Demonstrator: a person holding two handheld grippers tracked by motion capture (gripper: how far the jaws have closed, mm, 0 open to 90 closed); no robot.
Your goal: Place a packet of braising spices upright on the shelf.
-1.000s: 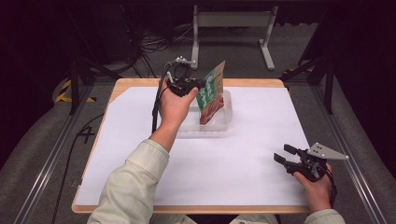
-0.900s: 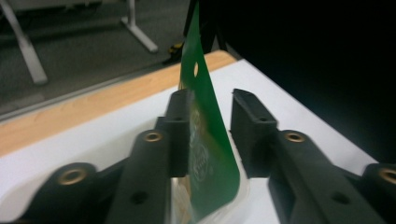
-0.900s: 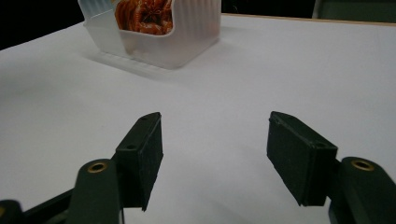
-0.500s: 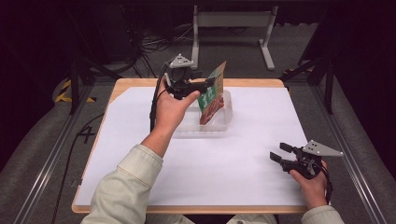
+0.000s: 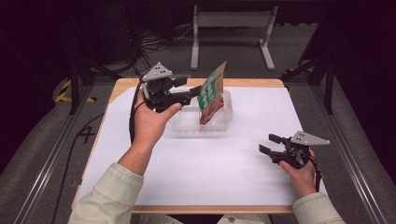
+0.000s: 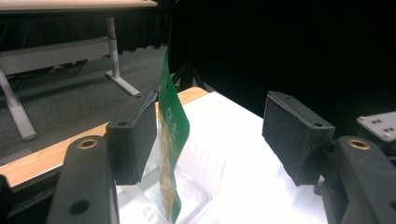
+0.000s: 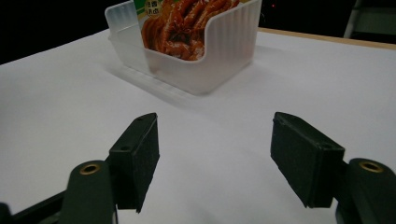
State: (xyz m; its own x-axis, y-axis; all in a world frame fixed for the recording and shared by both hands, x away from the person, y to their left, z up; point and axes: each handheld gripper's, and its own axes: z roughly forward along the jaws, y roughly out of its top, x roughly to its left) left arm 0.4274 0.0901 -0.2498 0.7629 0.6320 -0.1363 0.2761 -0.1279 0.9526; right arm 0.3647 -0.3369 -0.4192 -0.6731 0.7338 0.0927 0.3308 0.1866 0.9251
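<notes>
A green and red food packet (image 5: pixel 212 93) stands on edge in a clear plastic container (image 5: pixel 219 123) at the back middle of the table. My left gripper (image 5: pixel 191 86) hovers just left of the packet's top, and its jaws have just been opening. In the left gripper view the packet (image 6: pixel 170 121) rises between the spread jaws of the left gripper (image 6: pixel 210 135), close beside the left pad (image 6: pixel 137 140), and the right pad stands well apart from it. My right gripper (image 5: pixel 268 143) sits low over the white sheet at the front right. Its jaws have also just been opening, with nothing between them (image 7: pixel 215 154); it faces the container (image 7: pixel 224 42) and packet (image 7: pixel 177 23).
A white sheet (image 5: pixel 261 177) covers most of the wooden table (image 5: pixel 116 88). Beyond the far edge stand metal table legs (image 5: pixel 266 46), with cables on the dark floor. Metal rails run along both sides of the table.
The left gripper's jaws have opened off the packet and the hand has drawn back to the left. The packet stays standing in the container. The right gripper has shifted left and its jaws have opened wider.
</notes>
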